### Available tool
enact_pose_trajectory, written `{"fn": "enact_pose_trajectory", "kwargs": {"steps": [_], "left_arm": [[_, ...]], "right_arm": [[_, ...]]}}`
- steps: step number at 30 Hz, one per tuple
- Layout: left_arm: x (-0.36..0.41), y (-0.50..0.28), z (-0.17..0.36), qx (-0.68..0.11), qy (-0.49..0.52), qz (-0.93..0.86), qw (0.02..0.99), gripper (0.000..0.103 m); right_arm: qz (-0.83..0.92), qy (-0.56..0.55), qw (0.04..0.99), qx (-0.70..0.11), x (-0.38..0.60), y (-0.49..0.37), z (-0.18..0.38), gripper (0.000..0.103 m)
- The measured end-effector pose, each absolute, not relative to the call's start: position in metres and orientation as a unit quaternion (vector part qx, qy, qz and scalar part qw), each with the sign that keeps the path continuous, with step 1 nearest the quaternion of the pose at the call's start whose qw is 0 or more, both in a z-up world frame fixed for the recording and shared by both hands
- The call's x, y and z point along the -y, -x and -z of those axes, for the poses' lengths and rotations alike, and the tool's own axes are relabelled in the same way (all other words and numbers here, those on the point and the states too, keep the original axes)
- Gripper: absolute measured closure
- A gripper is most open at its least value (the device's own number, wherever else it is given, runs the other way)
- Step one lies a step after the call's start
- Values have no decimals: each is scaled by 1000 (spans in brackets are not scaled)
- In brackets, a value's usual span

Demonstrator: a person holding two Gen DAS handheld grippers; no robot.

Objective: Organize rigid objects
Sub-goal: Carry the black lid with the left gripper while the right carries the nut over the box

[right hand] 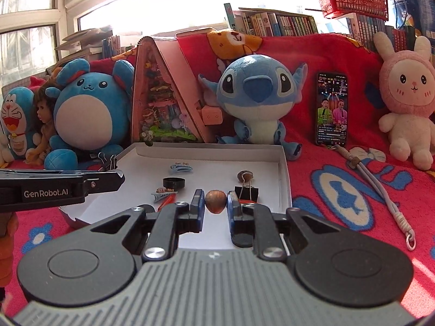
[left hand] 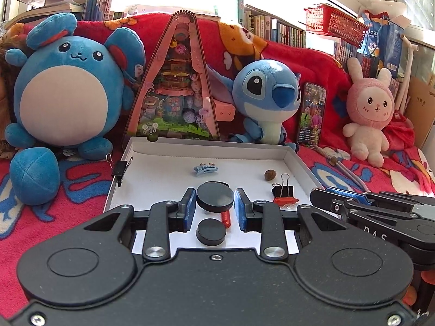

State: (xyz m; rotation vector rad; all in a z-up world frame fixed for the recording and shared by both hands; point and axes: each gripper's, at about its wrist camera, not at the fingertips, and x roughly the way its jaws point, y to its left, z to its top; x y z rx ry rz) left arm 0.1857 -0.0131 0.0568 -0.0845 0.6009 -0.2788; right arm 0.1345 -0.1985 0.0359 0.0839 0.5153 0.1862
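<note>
A white shallow box lies on the red blanket and holds small items. In the left wrist view my left gripper is shut on a black round lid, just above a second black disc and a red piece. A blue hair clip, a brown nut and a black binder clip lie in the box. In the right wrist view my right gripper is shut on a brown nut over the box. A black ring and hair clips lie there.
Plush toys stand behind the box: a round blue one, Stitch and a pink rabbit. A triangular toy case and a phone lean against the blanket. A binder clip is clipped on the box's left wall. A cord lies at right.
</note>
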Motion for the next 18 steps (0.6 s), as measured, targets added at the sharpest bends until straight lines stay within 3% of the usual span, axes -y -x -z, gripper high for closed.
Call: {"fn": "enact_pose_trajectory", "kwargs": {"steps": [18], "left_arm": [[34,-296,-46,-361,79,114,922,74]], "right_arm": [[-52,-96,942,-319,220,-246,-43,82]]}}
